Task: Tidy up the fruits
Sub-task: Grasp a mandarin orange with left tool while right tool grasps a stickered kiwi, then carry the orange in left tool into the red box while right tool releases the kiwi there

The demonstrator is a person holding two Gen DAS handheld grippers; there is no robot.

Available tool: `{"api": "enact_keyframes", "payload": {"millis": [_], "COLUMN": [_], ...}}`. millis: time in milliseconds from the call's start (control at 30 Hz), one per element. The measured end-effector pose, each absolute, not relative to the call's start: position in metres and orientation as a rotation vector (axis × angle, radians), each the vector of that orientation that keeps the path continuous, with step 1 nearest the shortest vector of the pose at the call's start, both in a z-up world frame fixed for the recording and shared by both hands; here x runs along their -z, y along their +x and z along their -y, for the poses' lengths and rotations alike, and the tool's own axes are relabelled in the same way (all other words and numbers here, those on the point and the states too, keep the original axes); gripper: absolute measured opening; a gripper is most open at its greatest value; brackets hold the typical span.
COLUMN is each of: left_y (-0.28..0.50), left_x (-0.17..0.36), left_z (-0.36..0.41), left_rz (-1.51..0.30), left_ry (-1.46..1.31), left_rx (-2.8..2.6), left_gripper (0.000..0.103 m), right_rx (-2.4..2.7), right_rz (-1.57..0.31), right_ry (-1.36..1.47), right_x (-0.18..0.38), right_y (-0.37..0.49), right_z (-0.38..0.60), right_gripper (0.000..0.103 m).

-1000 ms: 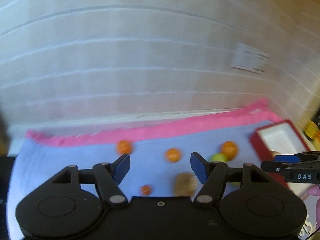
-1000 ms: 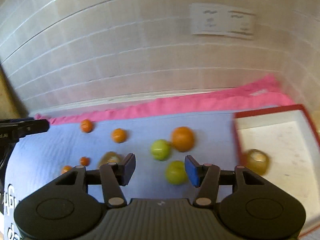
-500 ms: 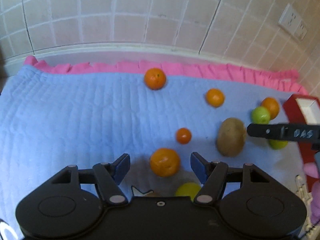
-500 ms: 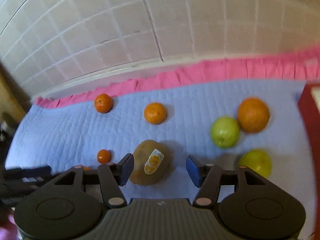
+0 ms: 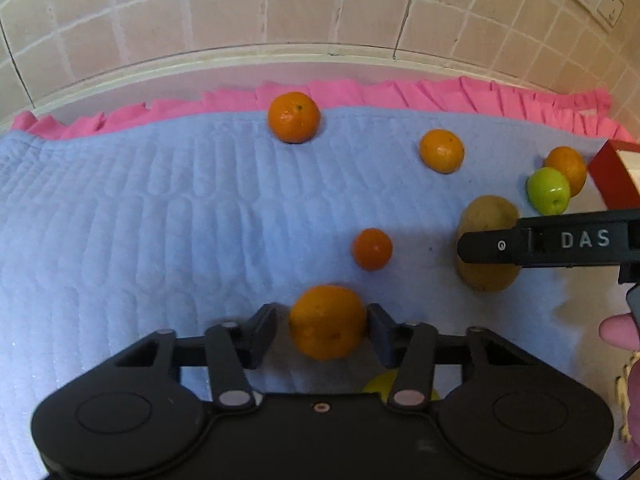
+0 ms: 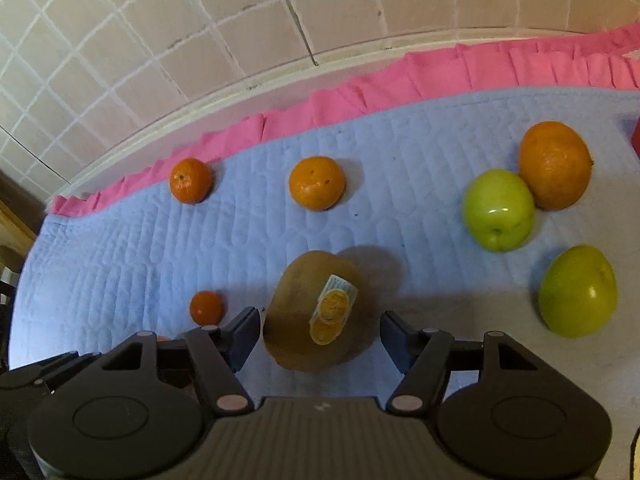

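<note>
My left gripper (image 5: 324,330) is open around an orange (image 5: 327,322) that rests on the blue quilted mat (image 5: 140,220); its right finger touches the fruit and a gap shows at the left. My right gripper (image 6: 320,334) is open, its fingers on either side of a brown kiwi (image 6: 320,312) with a yellow sticker. The kiwi also shows in the left wrist view (image 5: 486,216), partly behind the right gripper's finger (image 5: 548,242).
Loose on the mat are a small tangerine (image 5: 372,249), two oranges (image 5: 294,117) (image 5: 441,150), a large orange (image 6: 555,165) and two green apples (image 6: 499,209) (image 6: 577,291). A red tray edge (image 5: 610,178) is at the right. A tiled wall stands behind.
Both grippers dropped toward the mat and moved forward. The left one has narrowed around the orange; the right one now straddles the kiwi.
</note>
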State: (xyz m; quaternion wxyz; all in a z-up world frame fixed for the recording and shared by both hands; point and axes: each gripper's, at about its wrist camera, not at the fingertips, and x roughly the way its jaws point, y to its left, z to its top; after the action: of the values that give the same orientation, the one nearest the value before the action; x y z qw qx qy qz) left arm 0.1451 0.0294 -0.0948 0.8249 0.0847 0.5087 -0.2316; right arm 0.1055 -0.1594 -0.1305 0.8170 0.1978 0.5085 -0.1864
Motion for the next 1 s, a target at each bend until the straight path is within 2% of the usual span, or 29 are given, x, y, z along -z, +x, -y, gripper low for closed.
{"api": "enact_keyframes", "payload": {"millis": [33, 100, 433, 733, 1000], "left_y": [0.144, 0.144, 0.132, 0.117, 0.106], "left_x": [0.094, 0.093, 0.067, 0.018, -0.005], "left_z": [-0.029, -0.029, -0.025, 0.004, 0.046], "left_rz": [-1.077, -1.075, -0.988, -0.872, -0.831], "left_ry": [0.179, 0.174, 0.190, 0.197, 0.220], "left_rx": [0.496, 0.491, 0.493, 0.568, 0.653], "left_gripper": [0.050, 0.050, 0.048, 0.048, 0.048], "right_rx": [0.395, 0.384, 0.370, 0.408, 0.457], "right_rz": [-1.085, -1.083, -1.061, -0.958, -0.886], "right_ry": [0.420, 0.429, 0.460, 0.435, 0.469], "right_x": [0.131, 0.131, 0.123, 0.075, 0.042], "right_y": [0.106, 0.106, 0.096, 0.062, 0.013], "right_z": [0.159, 0.159, 0.166, 0.186, 0.216], "right_gripper": [0.065, 0.060, 0.058, 0.054, 0.054]}}
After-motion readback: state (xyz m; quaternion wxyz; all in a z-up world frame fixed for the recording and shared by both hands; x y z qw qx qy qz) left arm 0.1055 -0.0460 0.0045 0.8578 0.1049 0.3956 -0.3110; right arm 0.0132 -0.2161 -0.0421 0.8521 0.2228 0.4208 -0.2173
